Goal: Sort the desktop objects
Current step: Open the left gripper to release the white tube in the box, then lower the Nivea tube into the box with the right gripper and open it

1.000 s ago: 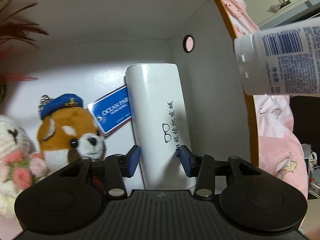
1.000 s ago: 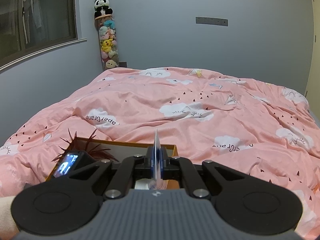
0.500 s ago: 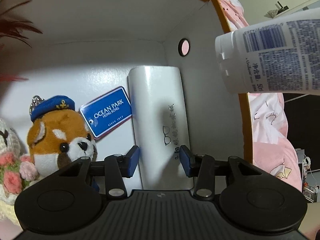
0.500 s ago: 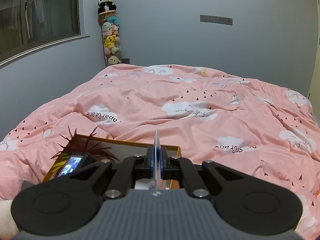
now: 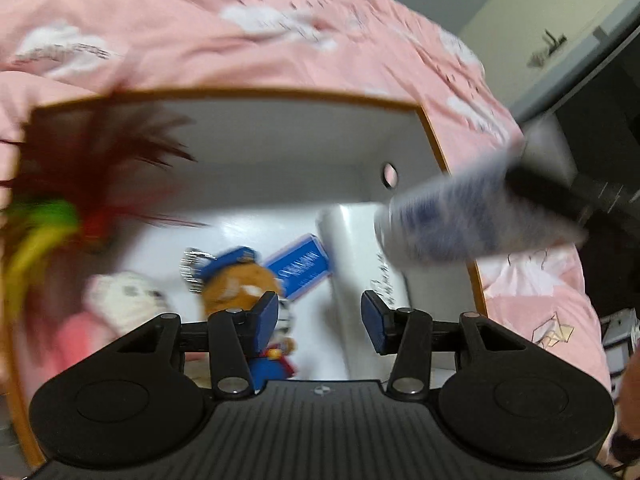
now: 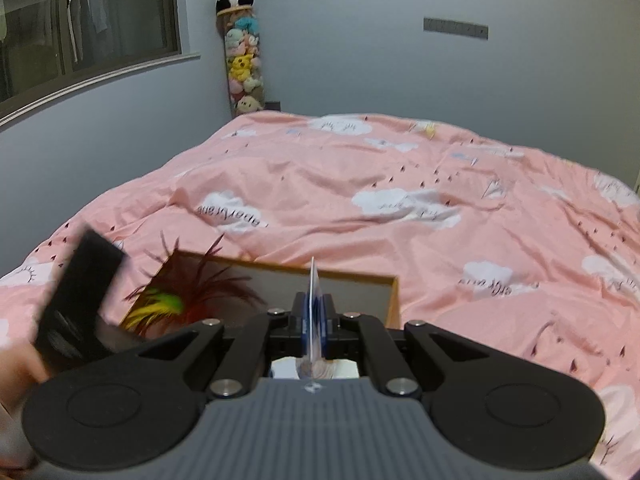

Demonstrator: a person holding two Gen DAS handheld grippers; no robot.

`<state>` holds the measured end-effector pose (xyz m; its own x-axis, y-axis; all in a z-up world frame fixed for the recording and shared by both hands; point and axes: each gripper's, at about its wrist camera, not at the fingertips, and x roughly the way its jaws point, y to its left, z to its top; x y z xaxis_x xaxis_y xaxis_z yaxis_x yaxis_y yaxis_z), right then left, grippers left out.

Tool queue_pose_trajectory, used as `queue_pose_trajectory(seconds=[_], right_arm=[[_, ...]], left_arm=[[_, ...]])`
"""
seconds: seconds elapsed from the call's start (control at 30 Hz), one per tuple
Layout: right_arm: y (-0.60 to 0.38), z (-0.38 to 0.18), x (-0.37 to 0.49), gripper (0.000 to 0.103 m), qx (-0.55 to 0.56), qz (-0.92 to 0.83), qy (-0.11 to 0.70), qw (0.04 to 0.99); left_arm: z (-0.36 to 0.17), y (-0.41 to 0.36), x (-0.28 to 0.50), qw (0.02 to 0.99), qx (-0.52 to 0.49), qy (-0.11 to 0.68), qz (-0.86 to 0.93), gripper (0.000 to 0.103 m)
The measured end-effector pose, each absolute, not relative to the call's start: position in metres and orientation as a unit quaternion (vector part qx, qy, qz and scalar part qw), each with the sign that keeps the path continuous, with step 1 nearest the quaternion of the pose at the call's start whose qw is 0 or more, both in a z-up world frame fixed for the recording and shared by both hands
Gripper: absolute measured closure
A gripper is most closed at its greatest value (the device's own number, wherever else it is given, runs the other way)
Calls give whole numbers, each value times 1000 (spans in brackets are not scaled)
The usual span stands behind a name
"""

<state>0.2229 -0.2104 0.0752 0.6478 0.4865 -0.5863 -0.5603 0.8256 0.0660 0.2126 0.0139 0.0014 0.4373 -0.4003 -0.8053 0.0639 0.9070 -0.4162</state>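
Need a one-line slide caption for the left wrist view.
Open left gripper over the orange-rimmed box holding plush toys and a white case, as the right gripper brings in a tube.

The bed [image 6: 400, 208] carried a pink duvet [image 5: 200, 36] printed with white clouds and small dark marks; the cover lay rumpled in shallow folds. An open box [image 6: 394, 300] with an orange-brown rim and white inner walls rested directly on the duvet at the near end of the bed. In the right wrist view the duvet extended beyond the box to the far wall.
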Motion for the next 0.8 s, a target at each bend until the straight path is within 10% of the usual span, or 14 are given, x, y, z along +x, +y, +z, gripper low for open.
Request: queue_pose_trajectory(seconds=[0.8], right_arm=[[-103, 40, 246, 97, -74, 392, 329, 856]], left_arm=[[-21, 97, 200, 869, -147, 471, -40, 50]])
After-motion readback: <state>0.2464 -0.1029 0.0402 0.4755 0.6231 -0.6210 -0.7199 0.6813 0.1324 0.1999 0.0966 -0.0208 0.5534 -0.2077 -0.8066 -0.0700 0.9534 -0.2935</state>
